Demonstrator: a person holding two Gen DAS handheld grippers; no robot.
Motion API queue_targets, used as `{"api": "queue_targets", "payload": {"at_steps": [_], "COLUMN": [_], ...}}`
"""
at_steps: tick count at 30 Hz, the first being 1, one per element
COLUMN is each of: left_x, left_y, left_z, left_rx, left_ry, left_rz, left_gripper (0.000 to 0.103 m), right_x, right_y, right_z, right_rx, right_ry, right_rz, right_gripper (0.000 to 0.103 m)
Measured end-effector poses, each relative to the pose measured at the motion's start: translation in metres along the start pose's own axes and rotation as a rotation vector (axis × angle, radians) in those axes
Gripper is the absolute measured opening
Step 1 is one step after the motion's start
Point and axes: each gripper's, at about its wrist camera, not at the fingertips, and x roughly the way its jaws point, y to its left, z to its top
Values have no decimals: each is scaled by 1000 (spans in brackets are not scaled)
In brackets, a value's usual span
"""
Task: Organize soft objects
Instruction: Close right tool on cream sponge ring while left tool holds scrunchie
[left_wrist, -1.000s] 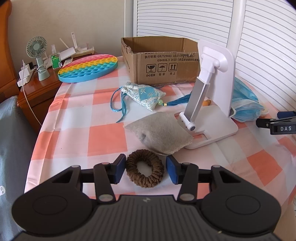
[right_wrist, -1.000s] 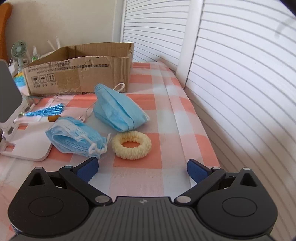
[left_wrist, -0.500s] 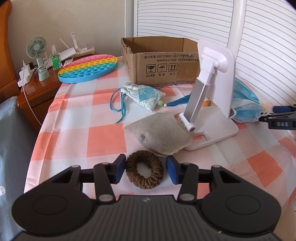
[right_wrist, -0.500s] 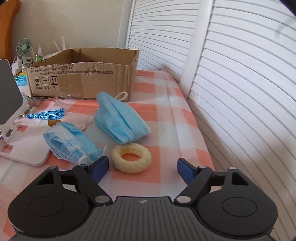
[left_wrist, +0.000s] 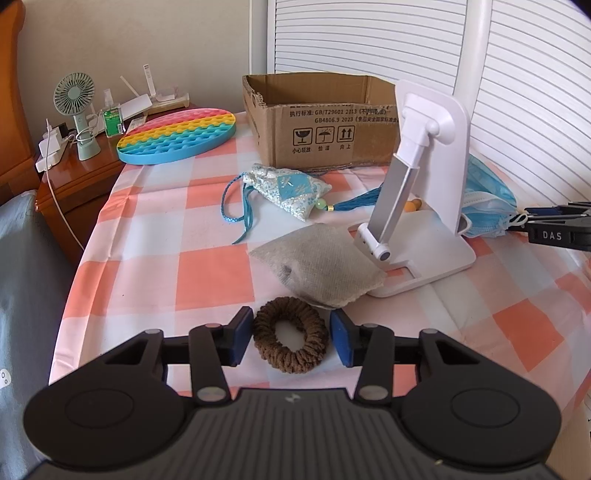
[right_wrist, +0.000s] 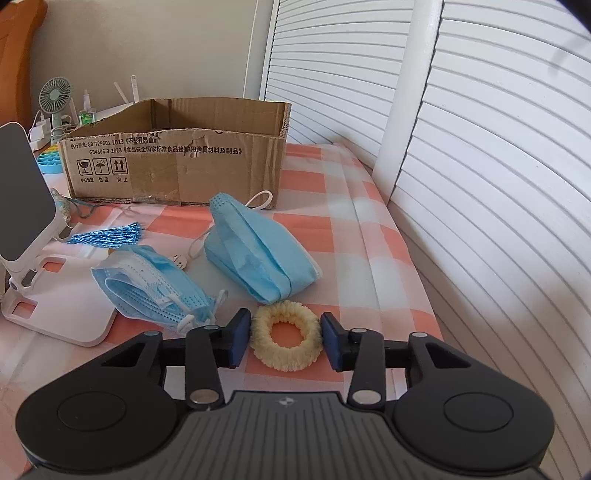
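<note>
A brown scrunchie (left_wrist: 291, 360) lies flat on the checked tablecloth between the pads of my left gripper (left_wrist: 291, 341). Its jaws are closing: the left pad touches the ring and a thin gap shows at the right pad. In the right wrist view a cream scrunchie (right_wrist: 284, 360) lies between the pads of my right gripper (right_wrist: 286, 339). Those jaws are closing too, and both pads meet the ring's sides. The ring still looks round and rests on the cloth. An open cardboard box (left_wrist: 317, 136) stands at the back of the table.
A grey pouch (left_wrist: 321, 269), a patterned sachet (left_wrist: 291, 188) with a blue tassel and a white phone stand (left_wrist: 424, 206) lie ahead of the left gripper. Two blue masks (right_wrist: 258, 251) (right_wrist: 155, 291) lie ahead of the right. A rainbow pop mat (left_wrist: 177, 136) sits back left. White shutters border the right.
The right gripper's jaws came in from wide open to the sides of the cream scrunchie, which now sits between them. The left pads narrowed slightly around the brown scrunchie.
</note>
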Motion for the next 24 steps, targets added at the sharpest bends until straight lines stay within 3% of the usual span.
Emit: {"api": "queue_targets", "payload": {"at_steps": [14, 24], "left_x": [0, -6], "left_y": [2, 6], "left_z": [0, 2], "left_rx": [-17, 14], "left_ry": [0, 22], "left_rz": [4, -34], "left_gripper": [40, 33], "right_x": [-6, -21], "right_y": [-2, -1], "right_z": [-5, -5], "right_rx": [7, -17], "right_ry": [10, 15], "right_rz": [0, 18], "right_gripper": [49, 38]}}
